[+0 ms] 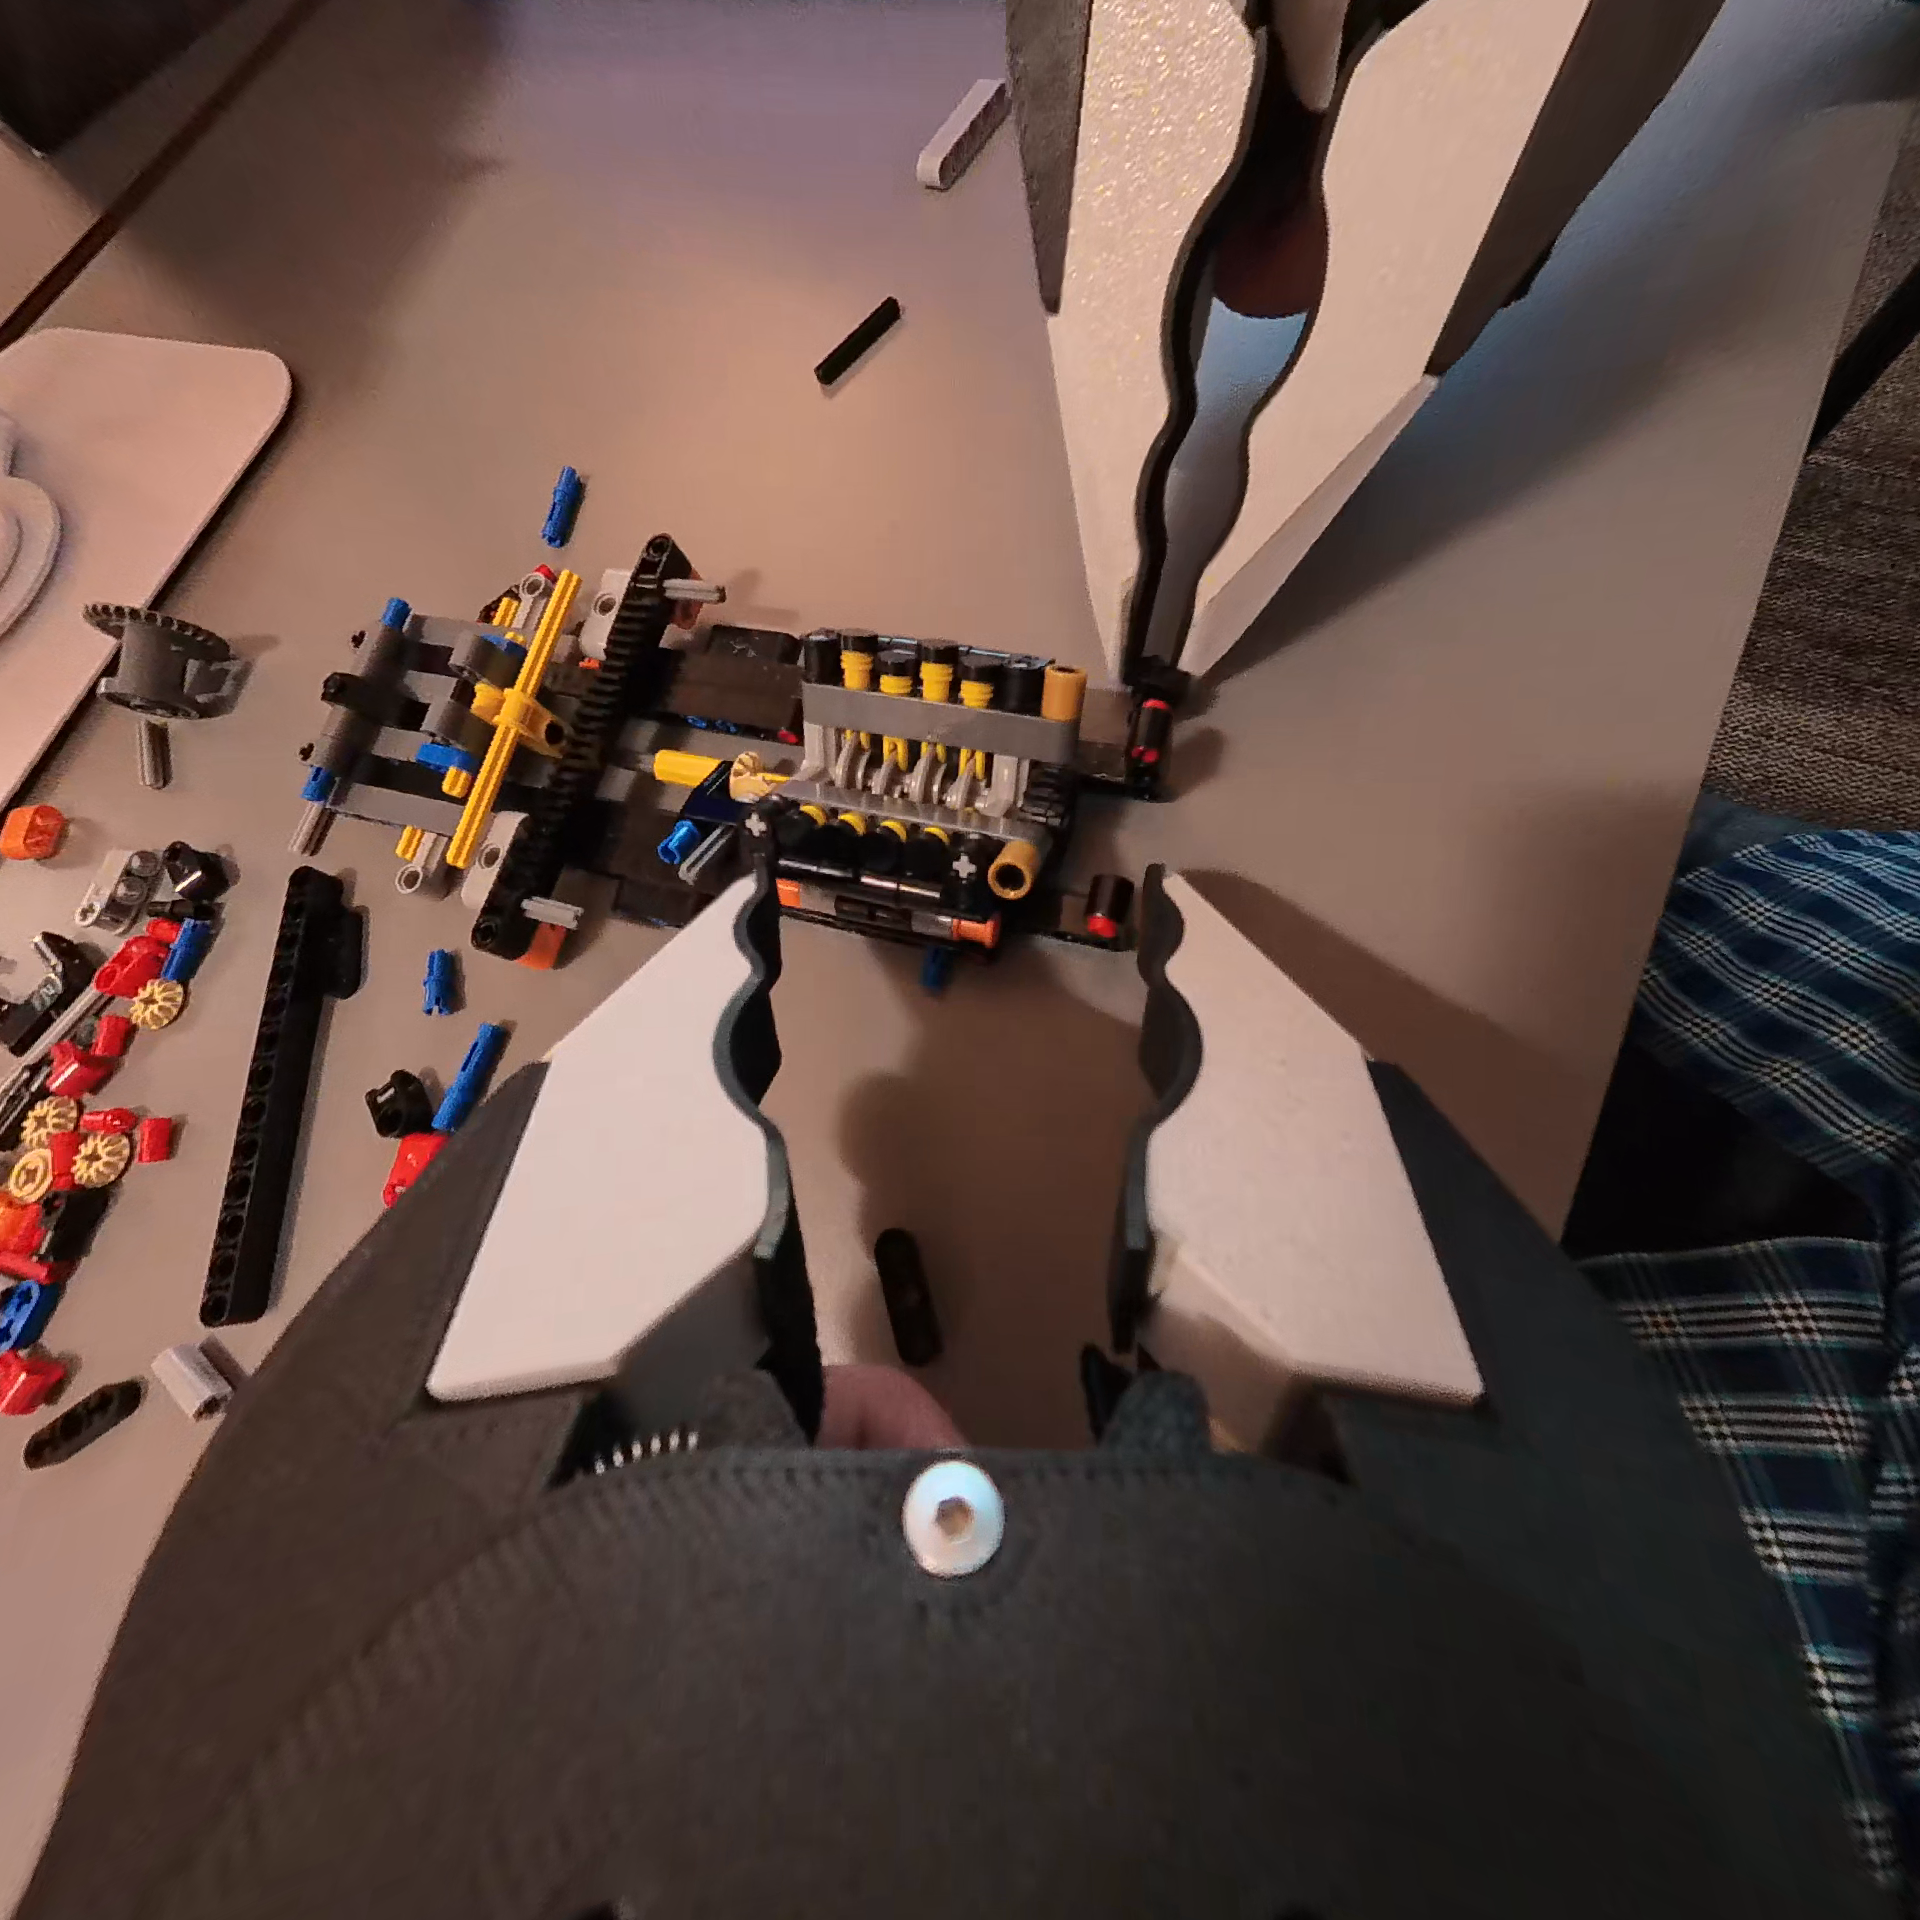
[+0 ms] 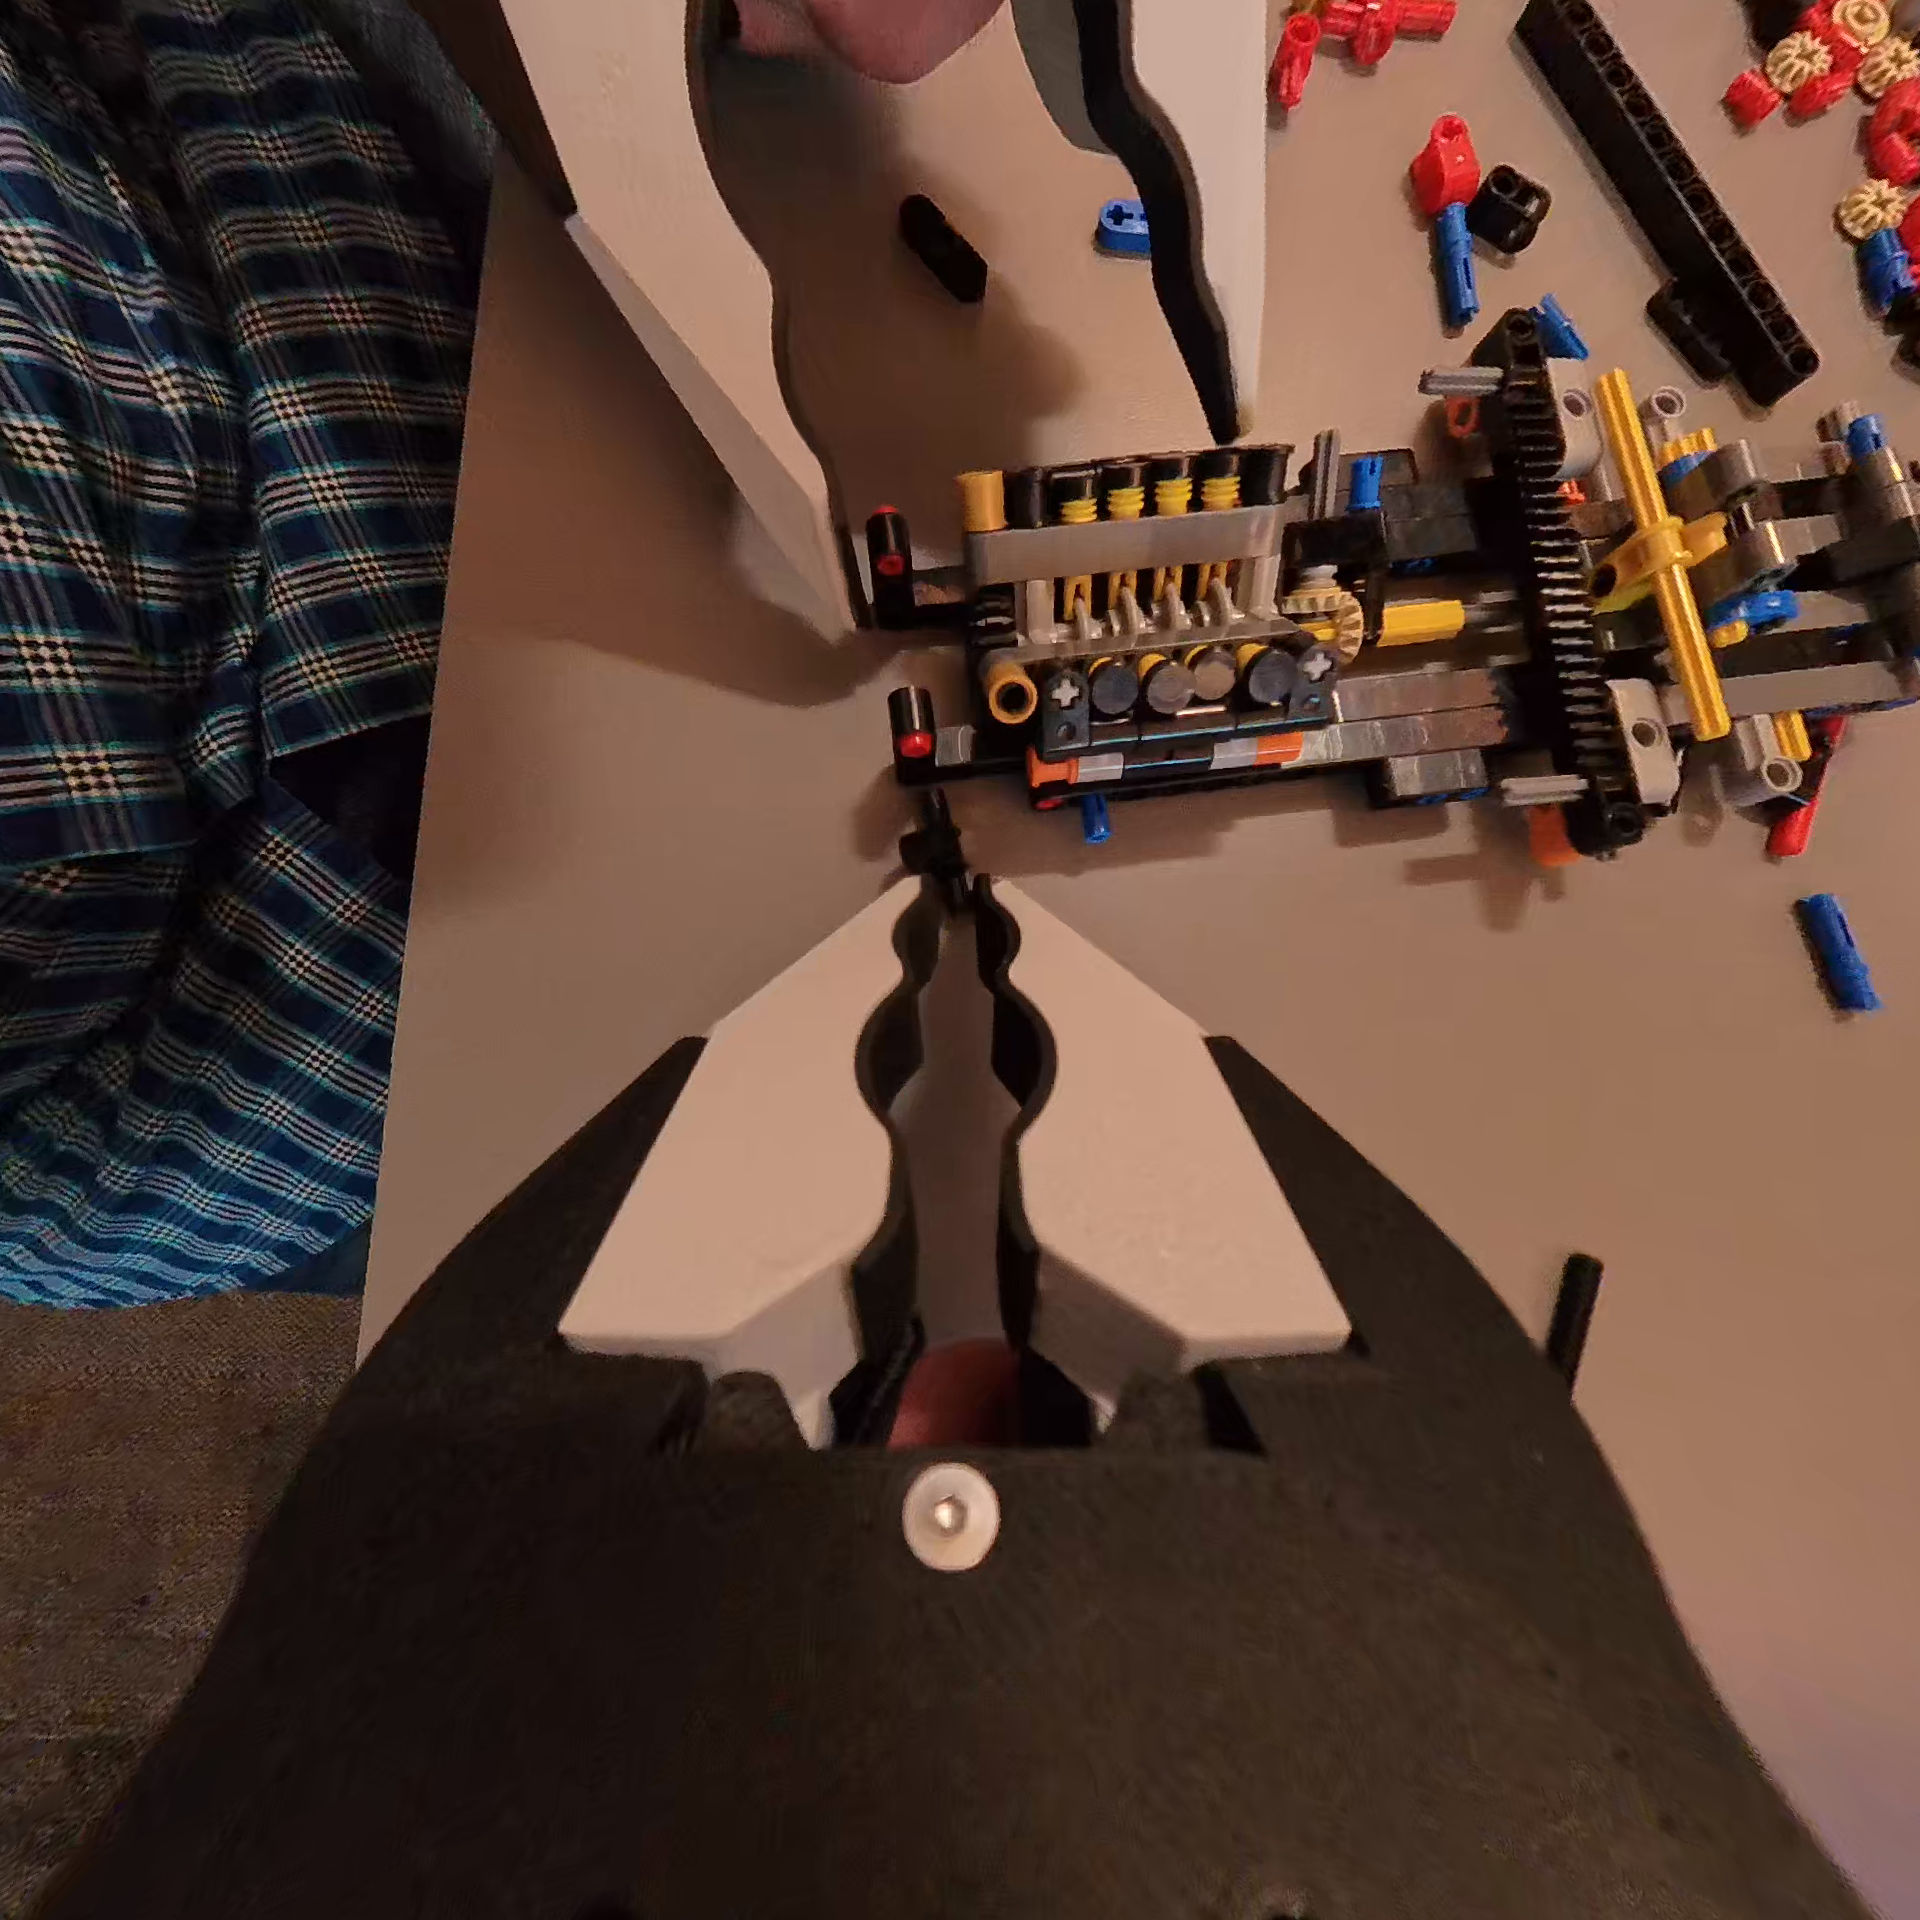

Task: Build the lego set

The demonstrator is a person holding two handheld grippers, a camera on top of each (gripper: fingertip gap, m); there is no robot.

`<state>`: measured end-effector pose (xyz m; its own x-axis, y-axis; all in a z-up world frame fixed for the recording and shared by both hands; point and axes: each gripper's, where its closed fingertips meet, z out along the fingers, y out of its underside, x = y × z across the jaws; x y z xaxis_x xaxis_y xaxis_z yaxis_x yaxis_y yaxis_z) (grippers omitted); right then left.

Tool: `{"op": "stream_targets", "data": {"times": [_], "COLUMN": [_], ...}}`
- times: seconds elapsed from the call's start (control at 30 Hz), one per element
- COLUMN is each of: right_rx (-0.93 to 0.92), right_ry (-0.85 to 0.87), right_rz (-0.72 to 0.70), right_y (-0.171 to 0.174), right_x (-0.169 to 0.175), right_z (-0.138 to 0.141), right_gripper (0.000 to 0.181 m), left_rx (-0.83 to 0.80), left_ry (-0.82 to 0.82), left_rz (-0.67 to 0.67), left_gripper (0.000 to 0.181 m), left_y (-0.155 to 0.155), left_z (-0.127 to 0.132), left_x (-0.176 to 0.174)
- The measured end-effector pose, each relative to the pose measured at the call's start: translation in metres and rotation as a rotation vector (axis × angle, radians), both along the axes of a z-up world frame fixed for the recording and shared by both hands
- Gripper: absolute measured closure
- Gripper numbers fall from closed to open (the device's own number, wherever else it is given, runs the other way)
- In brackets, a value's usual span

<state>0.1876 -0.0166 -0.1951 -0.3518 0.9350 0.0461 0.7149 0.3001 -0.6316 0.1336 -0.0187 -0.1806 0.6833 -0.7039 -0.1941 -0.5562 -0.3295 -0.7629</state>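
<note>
The part-built lego model (image 1: 727,748), a black and grey chassis with a yellow-piston engine block (image 1: 935,748), lies on the table; it also shows in the right wrist view (image 2: 1351,623). My left gripper (image 1: 961,888) is open. Its fingertips flank the engine block's near side, the left one touching the model. My right gripper (image 2: 951,894) is shut on a small black pin (image 2: 938,836) and holds it at the model's end corner, next to a black connector with a red pin (image 2: 912,717). In the left wrist view the right gripper (image 1: 1151,649) comes down from above.
Loose parts lie left of the model: a long black beam (image 1: 270,1091), red and tan pieces (image 1: 73,1122), blue pins (image 1: 561,506), a dark gear assembly (image 1: 161,665). A short black piece (image 1: 906,1294) lies under my left gripper. The table edge and a person's plaid clothing (image 1: 1787,1039) are on the right. Across from one pair of fingers to the other is roughly 6 cm.
</note>
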Motion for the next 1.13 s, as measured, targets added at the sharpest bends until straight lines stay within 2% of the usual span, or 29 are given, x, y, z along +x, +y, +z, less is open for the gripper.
{"op": "stream_targets", "data": {"times": [0.5,0.83,1.0,1.13], "right_rx": [-0.024,-0.051,-0.034,-0.006], "right_ry": [0.05,0.106,0.169,0.286], "right_rz": [-0.019,-0.098,-0.159,-0.228], "right_y": [0.001,0.021,0.041,0.068], "right_x": [0.004,0.004,-0.003,-0.019], "right_z": [0.0,0.003,0.02,0.05], "right_gripper": [0.173,0.164,0.161,0.161], "left_rx": [0.004,0.042,0.056,0.066], "left_ry": [0.011,0.028,0.031,-0.001], "left_rz": [0.021,0.106,0.166,0.23], "left_gripper": [0.114,0.115,0.117,0.12], "left_y": [-0.006,-0.006,-0.004,0.004], "left_z": [0.006,0.026,0.033,0.033], "left_x": [-0.014,-0.065,-0.099,-0.122]}}
